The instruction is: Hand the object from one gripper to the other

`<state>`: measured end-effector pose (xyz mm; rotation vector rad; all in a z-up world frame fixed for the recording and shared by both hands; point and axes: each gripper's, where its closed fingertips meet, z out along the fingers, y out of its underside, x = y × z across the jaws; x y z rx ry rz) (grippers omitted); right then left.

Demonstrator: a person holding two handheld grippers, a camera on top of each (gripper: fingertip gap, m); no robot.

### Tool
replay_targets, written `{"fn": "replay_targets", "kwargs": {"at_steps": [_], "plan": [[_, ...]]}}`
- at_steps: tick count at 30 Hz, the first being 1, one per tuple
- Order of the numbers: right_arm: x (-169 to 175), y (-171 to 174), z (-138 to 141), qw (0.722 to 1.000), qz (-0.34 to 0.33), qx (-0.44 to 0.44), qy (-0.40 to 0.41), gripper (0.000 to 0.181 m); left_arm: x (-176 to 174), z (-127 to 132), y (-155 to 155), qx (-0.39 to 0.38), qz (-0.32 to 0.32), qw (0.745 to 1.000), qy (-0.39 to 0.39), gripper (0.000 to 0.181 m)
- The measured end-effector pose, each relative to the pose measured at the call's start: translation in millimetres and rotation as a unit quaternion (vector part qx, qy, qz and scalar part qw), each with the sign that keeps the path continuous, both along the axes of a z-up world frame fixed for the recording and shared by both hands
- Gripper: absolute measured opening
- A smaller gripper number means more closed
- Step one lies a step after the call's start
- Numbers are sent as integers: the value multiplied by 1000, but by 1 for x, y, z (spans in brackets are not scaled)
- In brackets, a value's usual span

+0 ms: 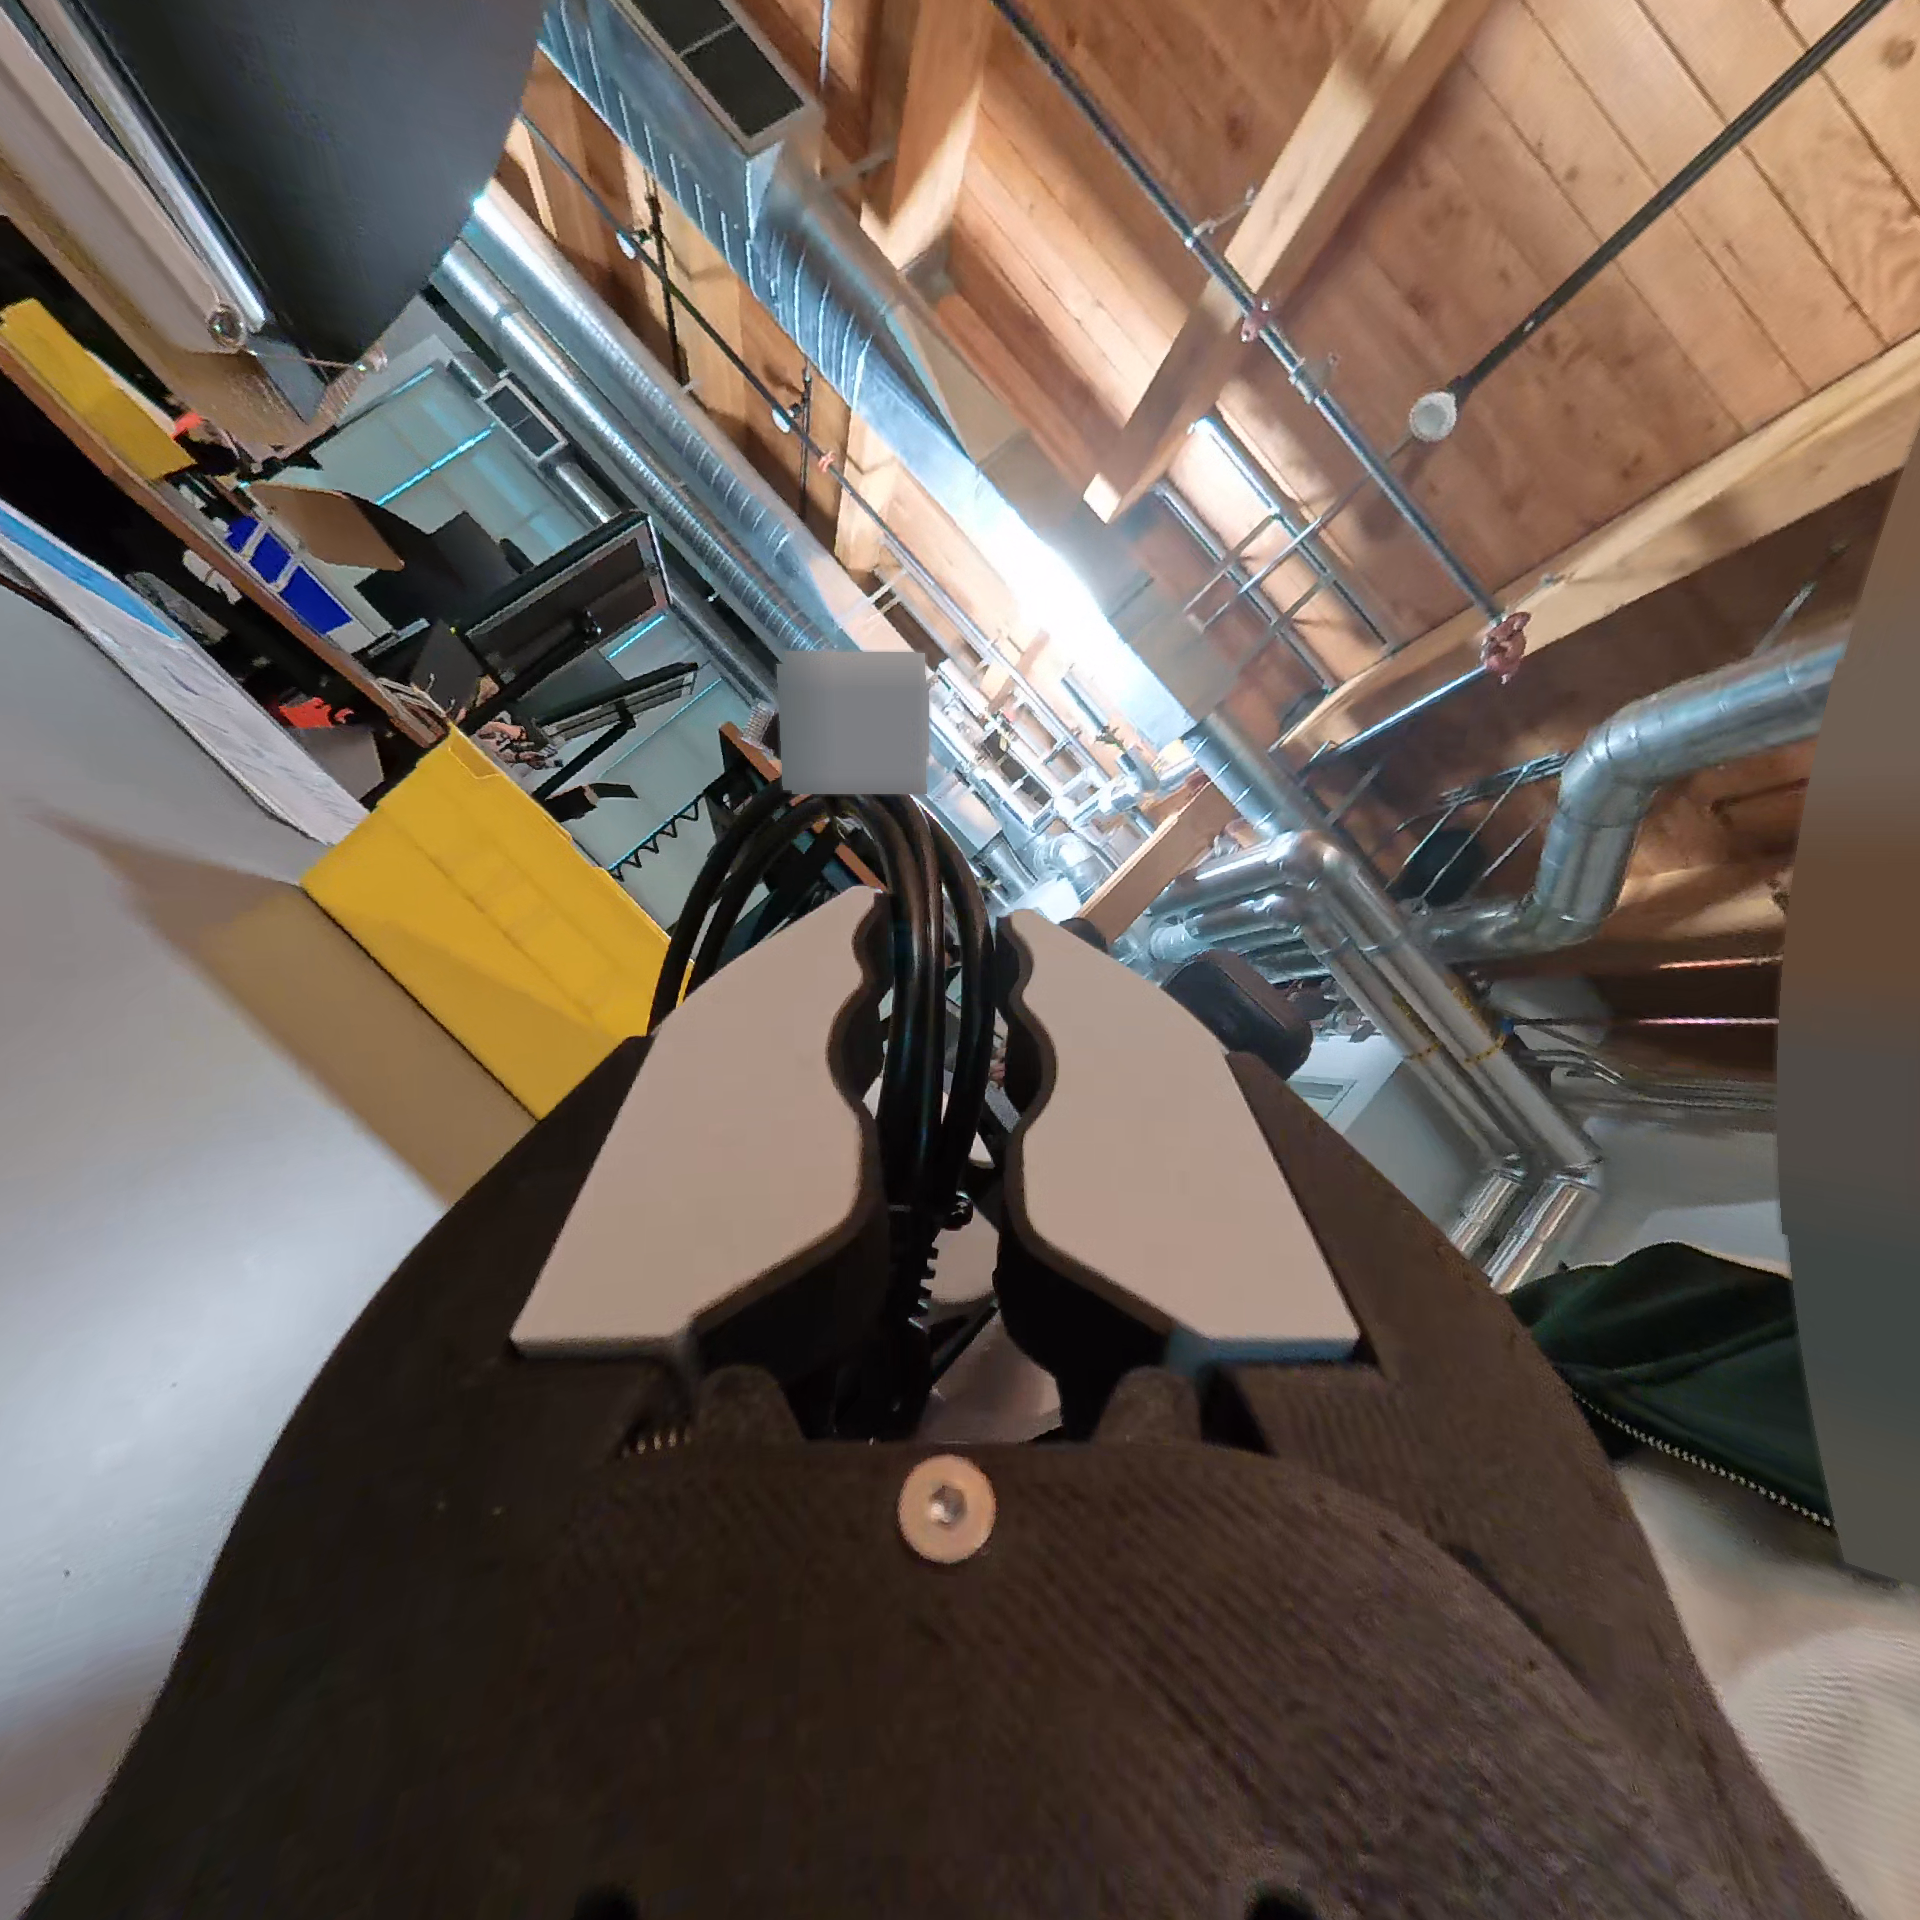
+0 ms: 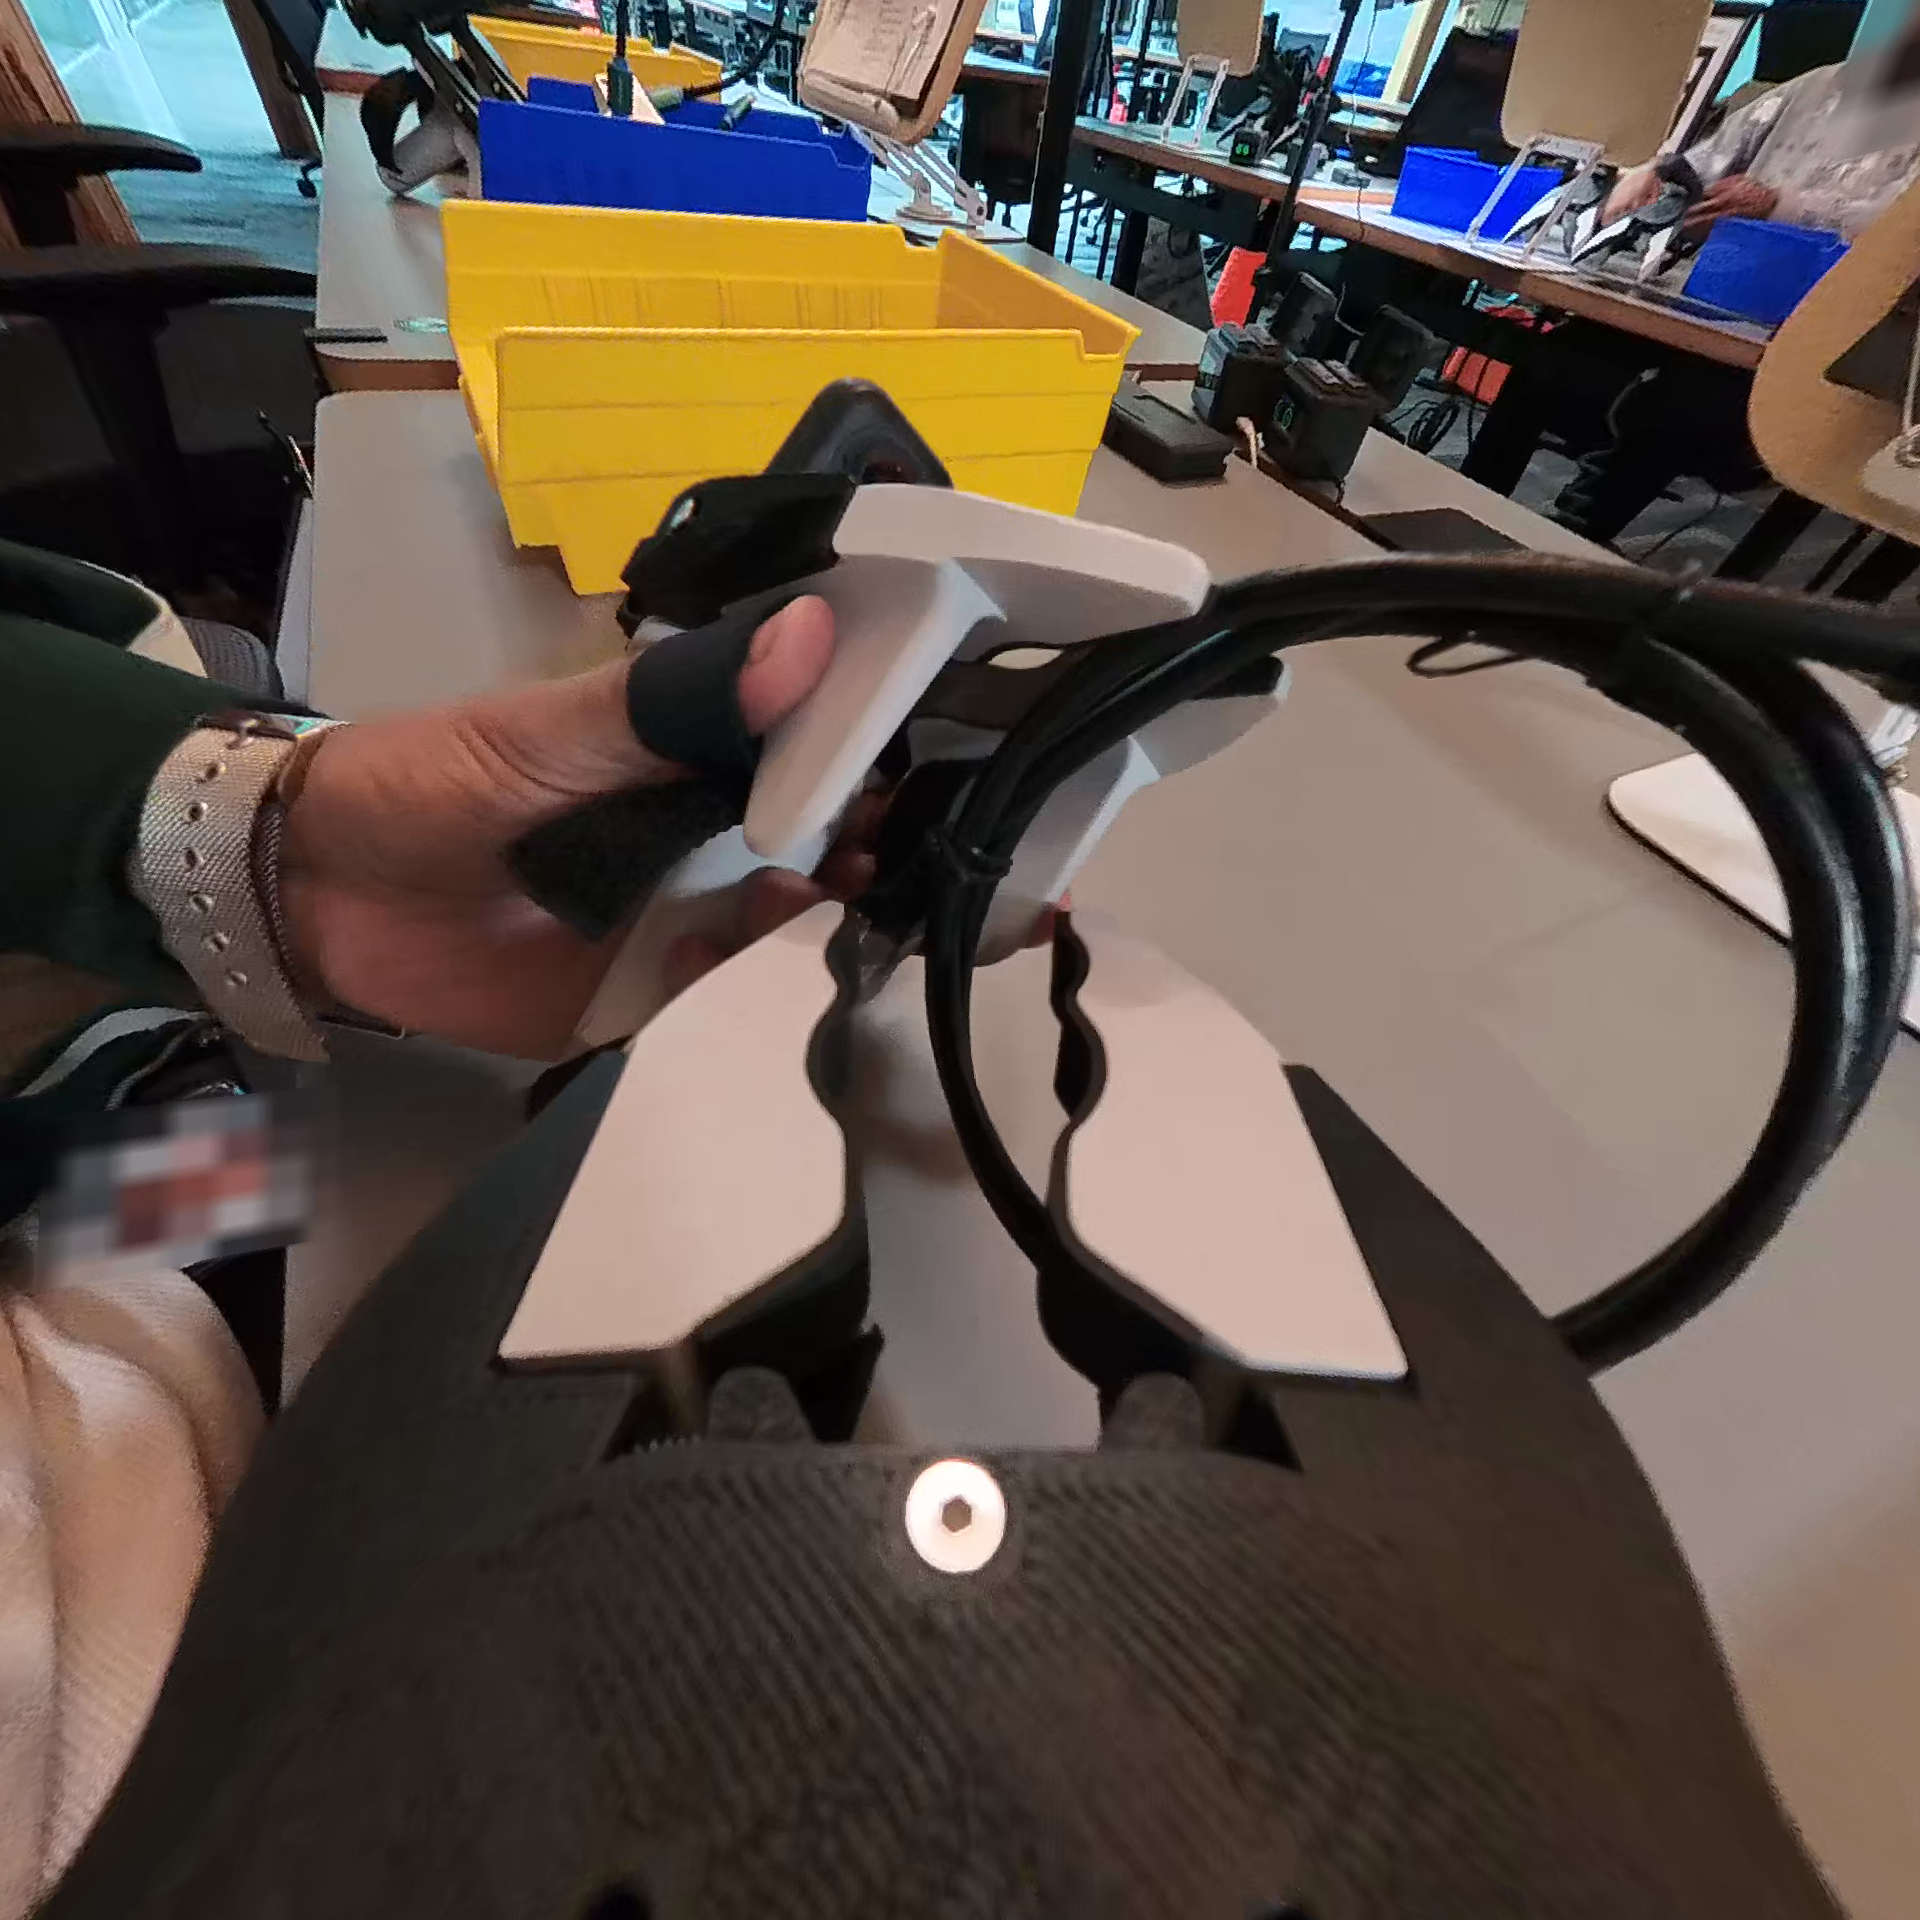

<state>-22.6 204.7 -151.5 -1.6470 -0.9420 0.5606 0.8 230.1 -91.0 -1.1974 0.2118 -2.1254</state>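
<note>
A coiled black cable [image 1: 925,1039], tied with a cable tie, stands up between the fingers of my left gripper [image 1: 940,925], which is shut on it and points up at the ceiling. In the right wrist view a hand [image 2: 468,831] holds that left gripper [image 2: 1231,649] over the table, clamped on the tied part of the cable [image 2: 1818,883], whose loop hangs out to the right. My right gripper [image 2: 956,945] is open just below the left gripper. One strand of the loop passes between its fingers, close to the right one.
A grey table [image 2: 1455,935] lies below. A yellow bin [image 2: 790,416] stands behind the left gripper, with a blue bin [image 2: 665,166] farther back. Black chargers [image 2: 1299,405] sit at the back right. A white board [image 2: 1714,831] lies at the right edge.
</note>
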Motion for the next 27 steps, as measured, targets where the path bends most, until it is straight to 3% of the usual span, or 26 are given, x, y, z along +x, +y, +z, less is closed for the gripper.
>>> {"fn": "replay_targets", "kwargs": {"at_steps": [10, 16, 19, 20, 27], "plan": [[4, -2, 6, 998, 13, -46, 40, 19, -7, 6, 3, 11, 2, 1000, -12, 18], [4, -6, 12, 998, 32, -27, 47, 16, -10, 6, 4, 11, 2, 1000, -21, 19], [4, -12, 26, 991, 71, -24, 106, 15, -17, 6, 12, 6, 7, 1000, -26, 23], [7, -12, 29, 989, 75, -29, 125, 6, -19, 5, 14, 8, 8, 1000, -23, 24], [35, 0, 47, 971, 64, -51, 223, 6, -5, 3, 0, 64, -54, 996, 34, 29]]}}
